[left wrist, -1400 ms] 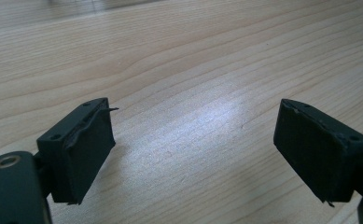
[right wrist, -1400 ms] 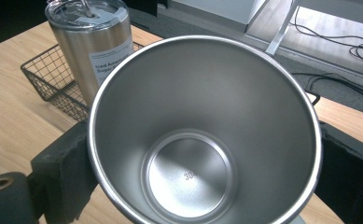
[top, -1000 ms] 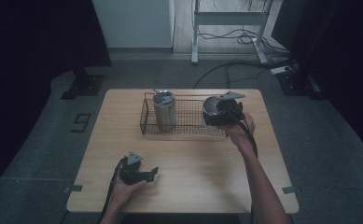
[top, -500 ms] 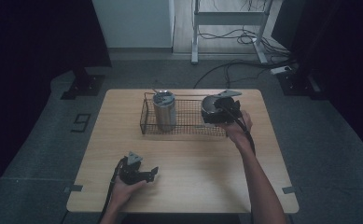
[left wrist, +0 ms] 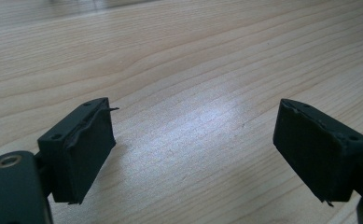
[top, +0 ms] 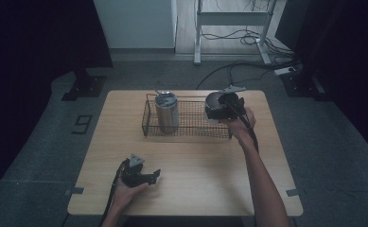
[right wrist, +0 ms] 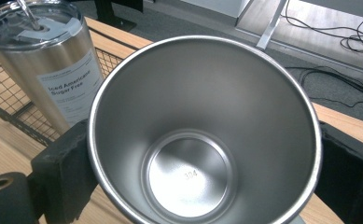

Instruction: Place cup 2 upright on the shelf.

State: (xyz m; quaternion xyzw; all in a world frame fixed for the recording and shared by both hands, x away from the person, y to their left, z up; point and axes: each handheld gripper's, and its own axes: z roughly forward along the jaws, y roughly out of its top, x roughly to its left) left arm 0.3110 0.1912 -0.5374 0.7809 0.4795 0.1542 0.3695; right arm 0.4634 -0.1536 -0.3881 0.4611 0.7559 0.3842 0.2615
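The right gripper (top: 218, 105), clamped on the steel cup (right wrist: 202, 135), has edged over the wire basket (top: 148, 124), likely to set it down.

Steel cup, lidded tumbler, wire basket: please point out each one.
steel cup (right wrist: 188, 177), right gripper view, inner bottom.
lidded tumbler (right wrist: 65, 86), right gripper view, paper label.
wire basket (top: 191, 135), high view, front rim.

Dim high view, brighter sharp close-ups
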